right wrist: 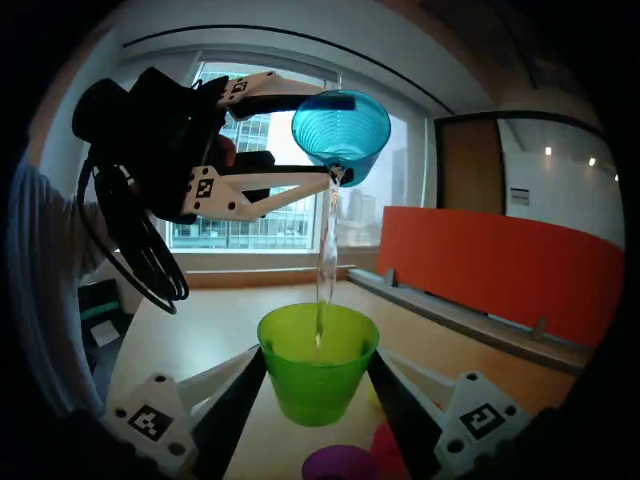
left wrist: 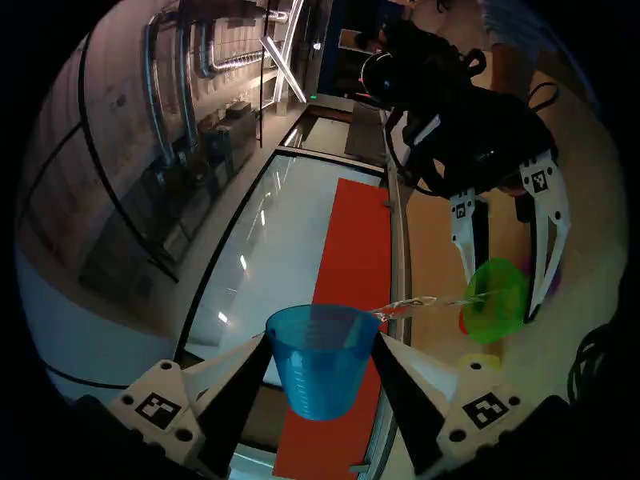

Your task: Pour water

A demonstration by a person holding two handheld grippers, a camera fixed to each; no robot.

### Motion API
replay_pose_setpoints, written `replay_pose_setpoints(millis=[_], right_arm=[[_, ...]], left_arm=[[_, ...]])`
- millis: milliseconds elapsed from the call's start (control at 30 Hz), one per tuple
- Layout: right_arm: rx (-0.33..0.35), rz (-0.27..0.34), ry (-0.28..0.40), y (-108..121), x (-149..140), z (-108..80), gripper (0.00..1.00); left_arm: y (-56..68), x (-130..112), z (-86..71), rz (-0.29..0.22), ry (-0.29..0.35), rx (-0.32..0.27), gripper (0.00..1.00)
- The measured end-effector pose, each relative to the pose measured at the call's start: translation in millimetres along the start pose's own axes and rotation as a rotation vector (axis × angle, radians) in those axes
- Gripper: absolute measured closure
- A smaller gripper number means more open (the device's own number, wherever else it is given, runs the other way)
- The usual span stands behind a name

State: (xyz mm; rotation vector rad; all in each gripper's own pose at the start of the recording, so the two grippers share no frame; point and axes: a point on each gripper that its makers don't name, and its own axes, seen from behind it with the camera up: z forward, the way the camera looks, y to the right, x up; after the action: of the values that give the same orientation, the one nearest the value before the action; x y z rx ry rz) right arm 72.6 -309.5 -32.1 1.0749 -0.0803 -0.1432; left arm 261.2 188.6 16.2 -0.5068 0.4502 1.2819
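Between our right tongs point(right wrist: 316, 356), clamped, the green cup point(right wrist: 316, 392) hangs over the bench point(right wrist: 208, 320); water point(right wrist: 326, 248) streams into it from the tilted blue cup point(right wrist: 342, 128) above, gripped by our left tongs point(left wrist: 322, 356); we judge pouring midway; emptying and setting down remain.

Two tongs point(left wrist: 322, 344) point(right wrist: 316, 356), one blue cup point(left wrist: 320, 372), one green cup point(right wrist: 318, 380), one purple cup point(right wrist: 340, 466), one water stream point(right wrist: 326, 256).

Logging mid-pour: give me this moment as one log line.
phase: pouring | left tongs: shut on blue cup, tilted | right tongs: shut on green cup | water stream: falling into green cup
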Motion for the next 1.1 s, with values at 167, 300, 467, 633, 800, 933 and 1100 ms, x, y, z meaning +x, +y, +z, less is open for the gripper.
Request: replay_pose_setpoints(millis=[167,300,467,633,800,933,1100], right_arm=[[0.001,0.000,0.002,-0.3,0.5,0.7,0.12],[-0.001,-0.001,0.004,-0.3,0.7,0.8,0.13],[-0.002,0.000,0.005,-0.2,0.8,0.6,0.13],[-0.005,0.001,0.005,0.5,0.6,0.2,0.13],[-0.007,0.002,0.006,1.1,0.7,0.6,0.12],[-0.005,0.002,0.007,0.3,0.6,0.6,0.13],[-0.005,0.001,0.010,-0.6,1.5,0.7,0.13]], left_arm=[[-1.5,0.0,-0.5,0.032,-0.003,0.002,0.14],[-1.9,1.2,-0.6,0.055,-0.002,0.003,0.14],[-1.8,2.0,0.0,0.082,-0.003,0.004,0.14],[-2.1,3.7,0.3,0.112,-0.001,0.007,0.14],[-1.9,6.9,-0.2,0.143,0.003,0.012,0.14],[-2.1,10.1,-0.5,0.174,0.004,0.011,0.14],[-3.4,14.0,-1.2,0.215,0.004,0.012,0.14]])
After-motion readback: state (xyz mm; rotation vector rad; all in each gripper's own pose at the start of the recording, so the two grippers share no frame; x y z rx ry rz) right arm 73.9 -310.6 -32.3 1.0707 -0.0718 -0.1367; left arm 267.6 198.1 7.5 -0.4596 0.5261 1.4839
